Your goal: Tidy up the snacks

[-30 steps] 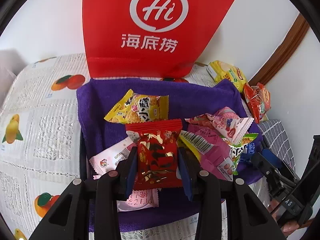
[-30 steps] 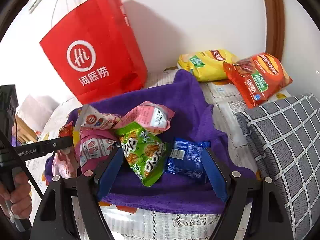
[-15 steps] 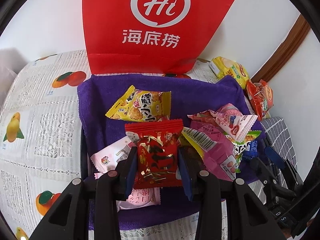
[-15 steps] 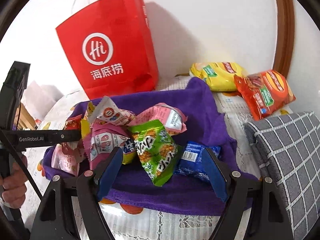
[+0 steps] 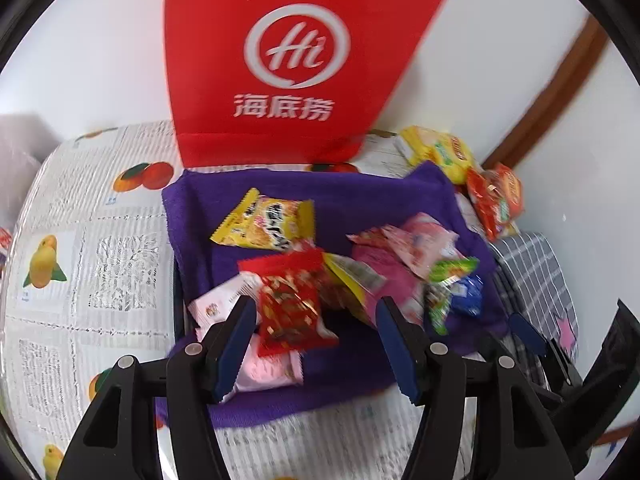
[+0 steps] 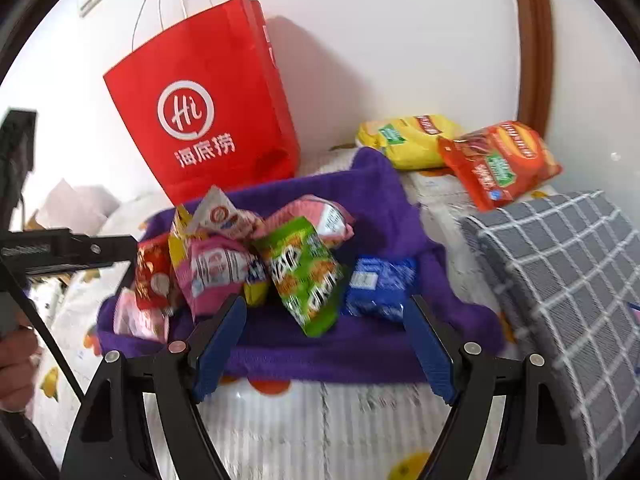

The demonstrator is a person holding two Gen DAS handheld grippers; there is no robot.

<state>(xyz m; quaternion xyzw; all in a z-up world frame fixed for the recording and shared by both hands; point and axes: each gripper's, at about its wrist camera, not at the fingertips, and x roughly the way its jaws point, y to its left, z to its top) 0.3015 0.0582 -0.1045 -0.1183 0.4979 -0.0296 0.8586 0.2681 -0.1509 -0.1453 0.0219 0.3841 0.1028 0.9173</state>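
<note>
Left gripper (image 5: 316, 334): jaws spread wide and holding nothing, low in the centre of the left wrist frame.
Red-and-gold packet (image 5: 290, 304): lies loose between the spread blue pads, nearer the left one; the frame is too blurred to tell whether it touches that pad. It rests on a pale pink packet (image 5: 268, 370) on the purple towel (image 5: 360, 196).
Right gripper (image 6: 324, 344): jaws released and wide apart, bottom centre of the right wrist frame, empty.
Green packet (image 6: 308, 272): stands tilted on the towel just above the gap between the right pads, centre of the frame.
Blue packet (image 6: 380, 286): just right of the green one, on the towel.
Pink packets (image 6: 216, 268): heaped left of the green one, together with white and yellow wrappers.
Yellow packet (image 5: 266, 224): alone on the towel, above the pile, centre of the left wrist frame.
Red paper bag (image 6: 204, 108): upright against the wall behind the towel, upper left of the right wrist frame.
Chip bags: a yellow one (image 6: 408, 140) and an orange-red one (image 6: 498, 162), off the towel, upper right of the right wrist frame.
Grey checked cushion (image 6: 560, 272): at the right edge.
Fruit-print tablecloth (image 5: 80, 280): under the towel.
</note>
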